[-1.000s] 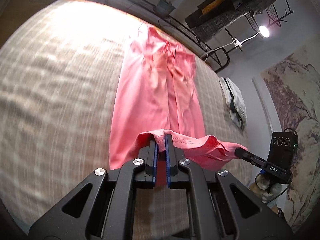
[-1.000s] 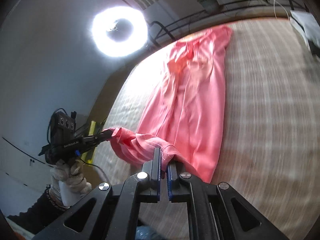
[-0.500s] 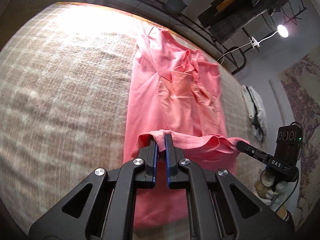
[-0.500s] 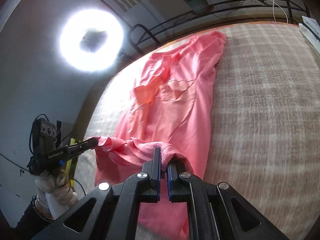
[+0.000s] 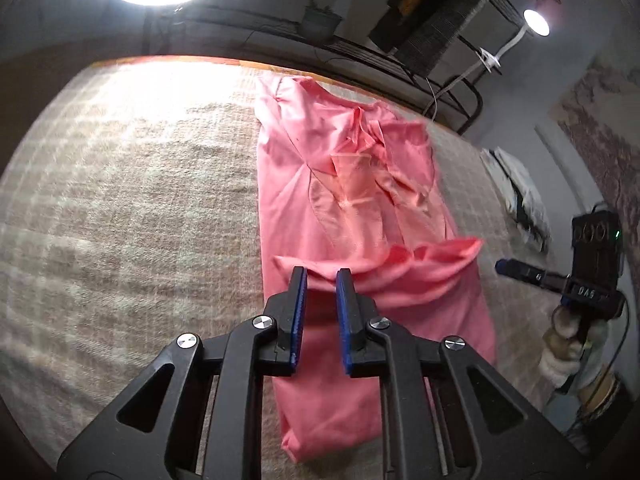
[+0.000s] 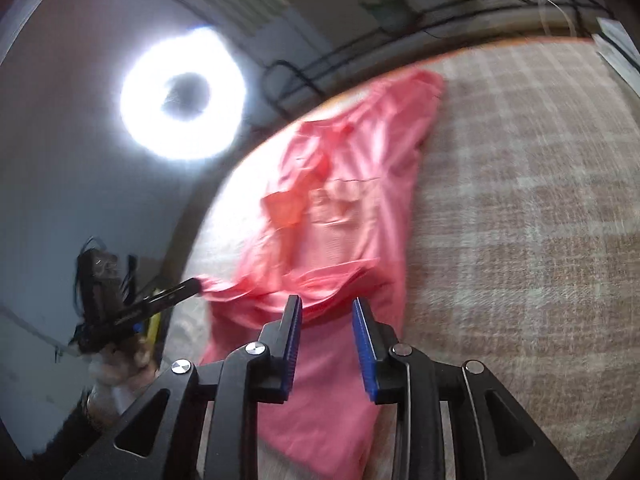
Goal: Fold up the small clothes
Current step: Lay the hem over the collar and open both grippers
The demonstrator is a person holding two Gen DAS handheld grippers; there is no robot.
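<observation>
Pink fabric, a long garment (image 5: pixel 352 216), is laid lengthwise on a beige checked blanket (image 5: pixel 132 208) that covers the work surface. Taken from the garment as landmark: its far end reaches almost to the blanket's far edge, and its near end has been doubled over, so that a loose fold (image 5: pixel 404 268) lies across the body of the cloth.

Just on the near side of that fold the left gripper (image 5: pixel 321 280) is held, its blue-padded fingers (image 5: pixel 299 300) parted with a clear gap between them; pink cloth is seen through the gap, but none is pinched. In the right wrist view the left gripper's tip (image 6: pixel 188 286) is seen right at the fold's left corner; whether it touches the cloth cannot be told because of blur.

The right gripper (image 6: pixel 326 312) is likewise spread wide, above the near part of the garment (image 6: pixel 348 208), with the fold's edge (image 6: pixel 320 280) just beyond its fingertips and nothing clamped. In the left wrist view the same gripper (image 5: pixel 508 268) is seen to the right of the garment, apart from the fold's corner.

Beyond the garment's far end a ring light (image 6: pixel 182 98) is lit, and a small lamp (image 5: pixel 536 22) is seen further right.
</observation>
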